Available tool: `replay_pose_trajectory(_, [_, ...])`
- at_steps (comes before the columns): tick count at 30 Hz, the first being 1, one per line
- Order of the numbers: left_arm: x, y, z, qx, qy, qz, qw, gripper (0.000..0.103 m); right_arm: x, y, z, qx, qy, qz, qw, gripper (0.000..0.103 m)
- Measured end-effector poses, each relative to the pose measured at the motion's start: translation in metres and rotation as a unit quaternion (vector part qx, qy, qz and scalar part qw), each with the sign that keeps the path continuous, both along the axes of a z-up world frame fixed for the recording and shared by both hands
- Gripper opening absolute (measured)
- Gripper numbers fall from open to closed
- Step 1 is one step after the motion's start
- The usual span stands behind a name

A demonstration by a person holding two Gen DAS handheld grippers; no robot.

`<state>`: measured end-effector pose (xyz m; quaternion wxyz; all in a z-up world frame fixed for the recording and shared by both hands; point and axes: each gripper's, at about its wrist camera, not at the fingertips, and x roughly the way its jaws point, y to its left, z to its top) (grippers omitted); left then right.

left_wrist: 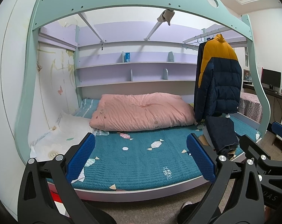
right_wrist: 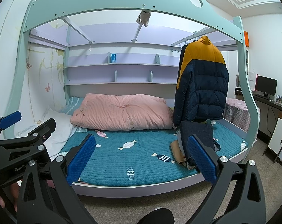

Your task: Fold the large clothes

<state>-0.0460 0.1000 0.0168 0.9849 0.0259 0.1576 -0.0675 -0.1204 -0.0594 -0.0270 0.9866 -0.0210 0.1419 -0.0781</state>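
Both grippers, left gripper and right gripper, were spread apart and empty before the bed, the jacket hanging beyond.

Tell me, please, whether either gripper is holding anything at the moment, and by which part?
Nothing is held. The left gripper and right gripper are both open and empty, in front of the bed; the jacket hangs untouched.
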Motion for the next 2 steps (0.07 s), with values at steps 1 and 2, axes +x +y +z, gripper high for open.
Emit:
replay_pose_trajectory(1, [0.0018,0.0014,-0.0014,0.001,0.001,0.000,1.0000,0.098,0.0000,0.0000,-0.0012,0.000,0.001,0.000,1.000,0.096])
replay_pose_trajectory(2, [0.0035,0.0027,-0.0026,0.002,0.001,0.001,1.0000,0.098,0.0004,0.0001,-0.0028,0.001,0.002,0.000,1.000,0.096])
